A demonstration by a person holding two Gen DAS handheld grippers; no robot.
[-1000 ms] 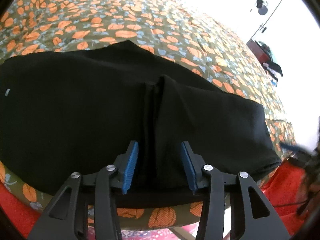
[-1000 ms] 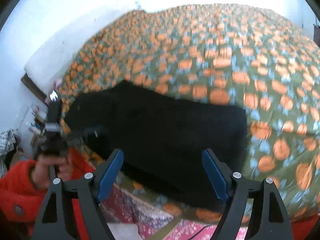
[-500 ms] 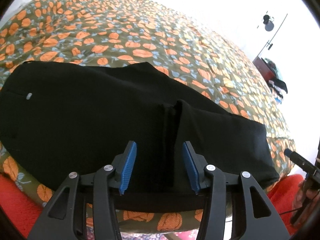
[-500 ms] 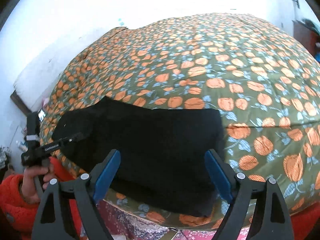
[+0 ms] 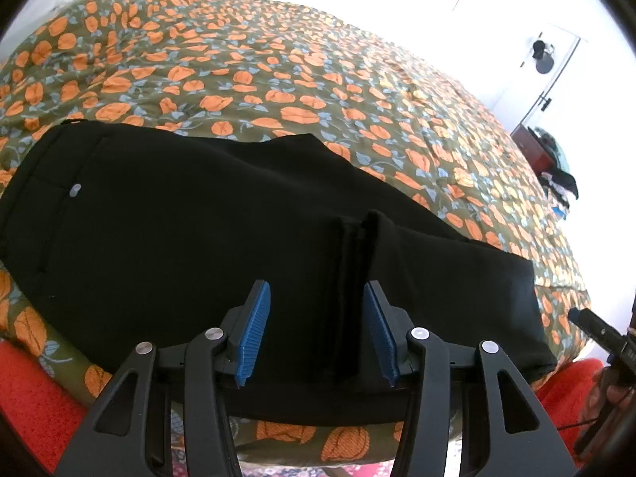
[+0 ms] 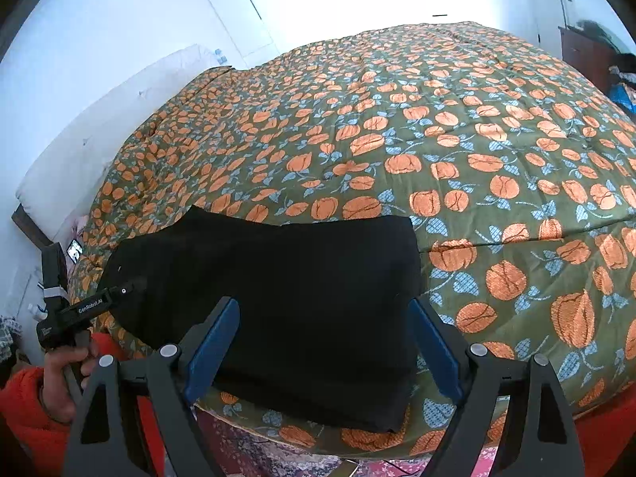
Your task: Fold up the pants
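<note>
The black fabric pants (image 5: 206, 238) are laid folded along the near edge of a bed, on an olive quilt printed with orange flowers (image 5: 302, 91). A raised double ridge of cloth (image 5: 349, 278) is seen between the blue pads of the left claw (image 5: 317, 332), which is held part-way apart without pinching it. The right claw (image 6: 326, 351) is spread wide above the pants' folded end (image 6: 373, 318), gripping nothing. A red sleeve (image 6: 24, 401) is visible behind the left claw's handle.
</note>
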